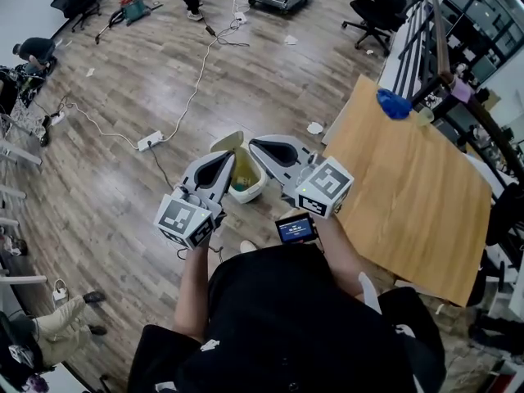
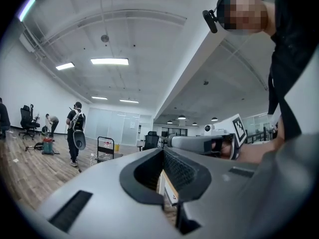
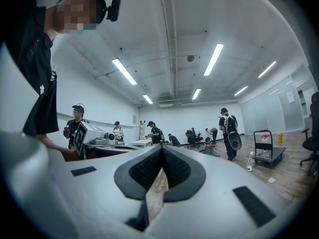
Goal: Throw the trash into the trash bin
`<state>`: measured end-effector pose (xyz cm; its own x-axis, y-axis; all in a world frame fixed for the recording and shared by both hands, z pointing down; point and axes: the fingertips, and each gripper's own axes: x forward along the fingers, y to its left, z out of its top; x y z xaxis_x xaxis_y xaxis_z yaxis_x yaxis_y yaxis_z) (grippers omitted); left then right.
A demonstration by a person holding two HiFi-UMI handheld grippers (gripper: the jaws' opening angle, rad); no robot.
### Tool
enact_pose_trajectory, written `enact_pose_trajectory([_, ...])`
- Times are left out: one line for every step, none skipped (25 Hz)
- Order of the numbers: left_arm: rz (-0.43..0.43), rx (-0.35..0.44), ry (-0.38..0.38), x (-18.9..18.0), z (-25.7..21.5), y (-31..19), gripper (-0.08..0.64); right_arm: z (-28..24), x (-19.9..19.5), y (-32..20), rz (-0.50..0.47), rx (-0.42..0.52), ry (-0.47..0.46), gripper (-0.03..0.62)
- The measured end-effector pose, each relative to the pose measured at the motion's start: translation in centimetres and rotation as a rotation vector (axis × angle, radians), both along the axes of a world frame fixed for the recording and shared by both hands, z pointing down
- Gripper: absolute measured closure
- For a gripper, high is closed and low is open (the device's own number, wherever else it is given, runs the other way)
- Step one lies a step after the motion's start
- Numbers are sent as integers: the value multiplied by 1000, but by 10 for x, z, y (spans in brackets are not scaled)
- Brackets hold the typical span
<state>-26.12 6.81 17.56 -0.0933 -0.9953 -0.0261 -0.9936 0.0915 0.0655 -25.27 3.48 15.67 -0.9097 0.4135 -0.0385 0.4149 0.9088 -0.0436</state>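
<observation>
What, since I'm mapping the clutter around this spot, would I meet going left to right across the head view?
white power strip → left gripper → trash bin → right gripper → wooden table

We see the trash bin point(image 1: 248, 191), small and cream-coloured, standing upright on the wooden floor point(image 1: 164, 80) just beside the corner of the desk point(image 1: 409, 195). Its lid point(image 1: 228, 142) is tilted up at the far rim, and the inside shows yellow-green. A crumpled white paper point(image 1: 315, 128) lies on the floor beyond the bin, near the desk's edge
</observation>
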Motion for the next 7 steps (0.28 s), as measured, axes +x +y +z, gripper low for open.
enact_pose_trajectory([2,4,3,3,1,0,554,1,3,1,3,4,-1,595])
enact_pose_trajectory([1,5,6,6,2,1,553,1,6,2,6,9,-3,595])
enact_pose_trajectory([-3,5,7,8,3,3,554,2,9,3,7,14,-6,595])
enact_pose_trajectory([-10,6,9,10,4,4,554,1,11,6,7,17,-8,595])
enact_pose_trajectory([-17,6,12,11,5,6,554,0,13,8,5,19,-10,595])
enact_pose_trajectory([-24,8,16,12,5,8,554,-1,14,11,2,21,-13,595])
enact_pose_trajectory([-31,10,21,12,4,11,553,-2,16,14,0,22,-15,595])
